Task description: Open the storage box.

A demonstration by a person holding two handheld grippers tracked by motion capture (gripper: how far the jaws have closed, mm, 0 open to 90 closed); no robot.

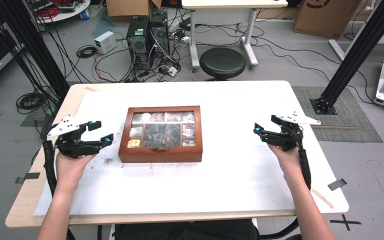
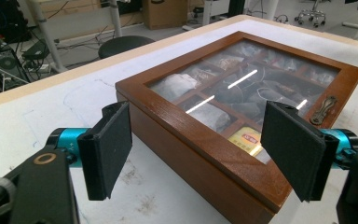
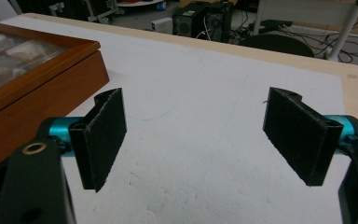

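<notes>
- Near the bench's middle, toward its left edge, sits the wooden box (image 1: 160, 134), glass lid (image 2: 242, 88) shut.
- My left gripper (image 1: 95, 133), jaws wide and empty, hovers beside its corner; a careless approach could shove the box.
- My right gripper (image 1: 264, 128), equally wide, waits well apart near the right edge.

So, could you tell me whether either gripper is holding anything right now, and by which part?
Nothing is held. The left gripper and right gripper are both open, one on each side of the wooden box, touching nothing.
</notes>
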